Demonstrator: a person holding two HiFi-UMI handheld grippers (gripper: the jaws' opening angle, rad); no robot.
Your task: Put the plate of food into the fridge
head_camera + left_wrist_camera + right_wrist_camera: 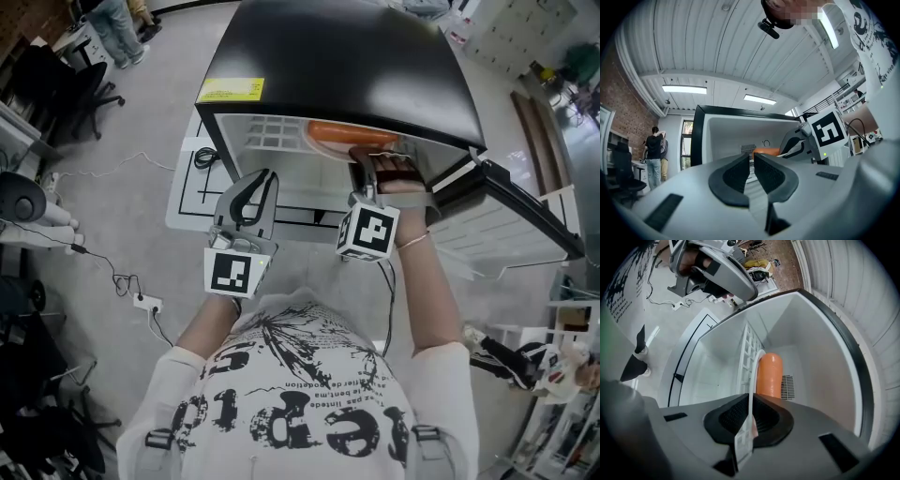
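A small black fridge (347,66) stands open on the floor, with a white wire shelf (272,131) inside. My right gripper (375,164) reaches into it, shut on the thin white rim of the plate (752,376). The plate carries a long orange piece of food (769,373), and it is held over the wire shelf (746,352) inside the white cavity. The orange food (342,139) shows just under the fridge's top edge. My left gripper (267,178) hangs in front of the fridge, left of the right one, shut with nothing between its pads (736,173).
The fridge door (506,202) swings open to the right. A white floor mat with black lines (202,173) lies under the fridge's left side. Cables and a power strip (141,302) lie on the floor at left. Office chairs (66,84) and standing people (655,154) are further off.
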